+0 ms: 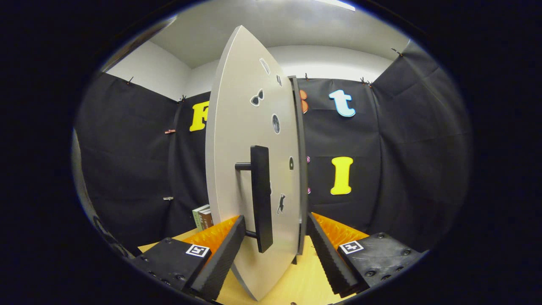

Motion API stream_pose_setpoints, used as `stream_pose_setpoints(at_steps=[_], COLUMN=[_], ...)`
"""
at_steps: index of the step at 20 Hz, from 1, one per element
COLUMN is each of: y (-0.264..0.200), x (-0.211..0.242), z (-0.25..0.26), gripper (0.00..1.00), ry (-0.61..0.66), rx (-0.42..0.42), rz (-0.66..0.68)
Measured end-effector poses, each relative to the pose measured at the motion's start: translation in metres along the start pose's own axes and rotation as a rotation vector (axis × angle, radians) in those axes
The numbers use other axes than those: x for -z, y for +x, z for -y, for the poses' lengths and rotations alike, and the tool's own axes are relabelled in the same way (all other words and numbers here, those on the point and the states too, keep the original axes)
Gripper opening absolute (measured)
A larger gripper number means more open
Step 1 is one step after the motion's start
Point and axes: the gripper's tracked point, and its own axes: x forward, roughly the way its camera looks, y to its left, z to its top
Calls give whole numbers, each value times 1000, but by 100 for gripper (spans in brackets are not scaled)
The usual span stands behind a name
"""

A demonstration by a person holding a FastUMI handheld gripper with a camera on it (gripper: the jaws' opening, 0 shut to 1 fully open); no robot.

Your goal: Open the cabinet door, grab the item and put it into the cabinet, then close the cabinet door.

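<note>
Fingers [220, 254] of my gripper [275, 250] stand wide either side of the cabinet door [237, 140], its handle [260, 195] between them, gripping nothing. Books [202, 217] sit behind the door. Closing carelessly, I risk missing the handle.

Gripper [275, 250] camera faces forward, close on cabinet door [237, 169] (edge-on).

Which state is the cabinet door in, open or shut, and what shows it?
Open: the cabinet door stands edge-on between the gripper fingers, its handle between them, booth wall visible beyond it.
</note>
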Motion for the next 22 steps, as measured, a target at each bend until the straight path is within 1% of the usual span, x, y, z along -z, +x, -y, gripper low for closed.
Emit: stream_pose_setpoints(at_steps=[2, 3, 5, 8, 12, 14, 16, 18, 20, 22], y=[19, 28, 57, 86, 97, 102, 118, 138, 151, 144], x=[10, 6, 15, 22, 22, 17, 7, -12, -22, -27], z=[-22, -36, -60, -108, -138, -141, -132, -115, -109, -97], gripper=[96, 96, 95, 96, 97, 96, 97, 97, 97, 97], ry=[-17, 1, 40, 88, 22, 7, -27, -61, -24, -2], rx=[-22, -31, -50, -110, -138, -136, -100, -24, 30, 108], rz=[-18, 6, -8, -13, -11, -7, -8, 20, 30, 36])
